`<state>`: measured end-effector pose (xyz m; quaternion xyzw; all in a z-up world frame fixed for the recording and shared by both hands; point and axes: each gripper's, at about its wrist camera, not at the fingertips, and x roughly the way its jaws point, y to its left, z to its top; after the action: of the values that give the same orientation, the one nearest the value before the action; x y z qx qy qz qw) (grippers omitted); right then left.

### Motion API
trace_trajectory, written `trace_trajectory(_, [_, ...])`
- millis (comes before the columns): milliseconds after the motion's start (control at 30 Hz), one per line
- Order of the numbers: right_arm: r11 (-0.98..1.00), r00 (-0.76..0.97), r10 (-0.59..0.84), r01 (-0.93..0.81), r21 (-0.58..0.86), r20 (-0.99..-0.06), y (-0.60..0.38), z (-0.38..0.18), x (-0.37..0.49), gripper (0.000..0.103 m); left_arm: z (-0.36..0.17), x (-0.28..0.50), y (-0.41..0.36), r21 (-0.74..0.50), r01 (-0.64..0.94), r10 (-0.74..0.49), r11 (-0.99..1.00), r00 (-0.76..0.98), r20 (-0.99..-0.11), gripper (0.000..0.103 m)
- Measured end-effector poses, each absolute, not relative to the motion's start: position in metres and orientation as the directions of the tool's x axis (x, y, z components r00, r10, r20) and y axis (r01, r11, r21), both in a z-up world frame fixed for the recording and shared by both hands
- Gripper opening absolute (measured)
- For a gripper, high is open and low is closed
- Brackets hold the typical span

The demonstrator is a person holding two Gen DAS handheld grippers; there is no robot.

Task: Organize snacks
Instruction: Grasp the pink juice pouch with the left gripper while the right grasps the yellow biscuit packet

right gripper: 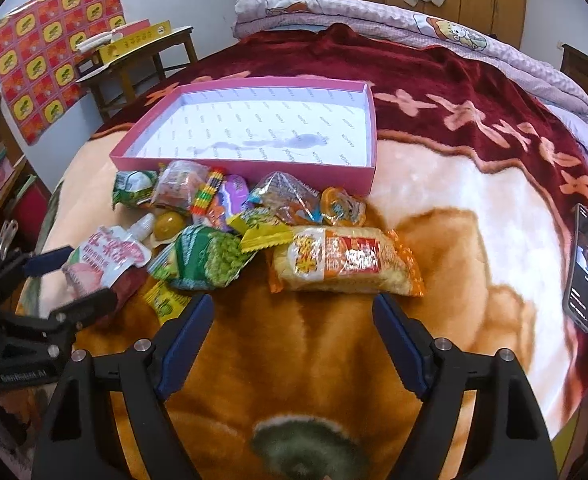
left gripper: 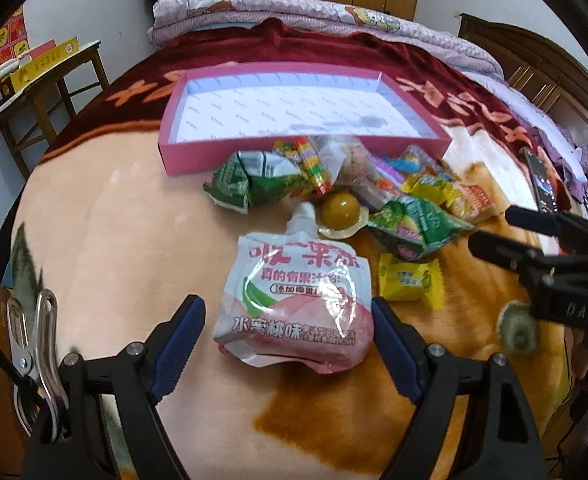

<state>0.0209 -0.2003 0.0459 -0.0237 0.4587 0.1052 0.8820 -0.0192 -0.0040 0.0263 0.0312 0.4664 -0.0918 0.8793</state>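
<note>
Now, your left gripper (left gripper: 289,320): jaws apart, straddling the peach jelly pouch (left gripper: 294,300), lower centre.
Your right gripper (right gripper: 294,316): jaws apart, nothing between, just below the orange cracker pack (right gripper: 342,262).
Pink tray (right gripper: 368,120): upper centre, beyond the snack pile (right gripper: 229,216).

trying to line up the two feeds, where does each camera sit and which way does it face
Left wrist: rides the left gripper, facing the bed; its open fingers flank the peach jelly pouch; the right gripper shows at the right edge.
Right wrist: rides the right gripper, open before the orange cracker pack; the left gripper shows at left.
Shared: pink box, the snack pile, the pouch.
</note>
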Motion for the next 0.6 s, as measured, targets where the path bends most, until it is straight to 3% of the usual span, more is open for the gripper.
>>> trace_trajectory(500, [0.974,0.534,0.166,-0.218,0.055,-0.829,-0.217,0.024,0.048,0.084,0.015,-0.007,0.001,-0.011,0.173,-0.110,0.985,0.573,-0.812,0.085])
trace_trajectory(600, [0.972,0.535,0.171,-0.229,0.053,-0.827,-0.222,0.021,0.055,0.084,0.015,-0.008,-0.001,0.005,0.176,-0.100,0.984,0.580,-0.808,0.080])
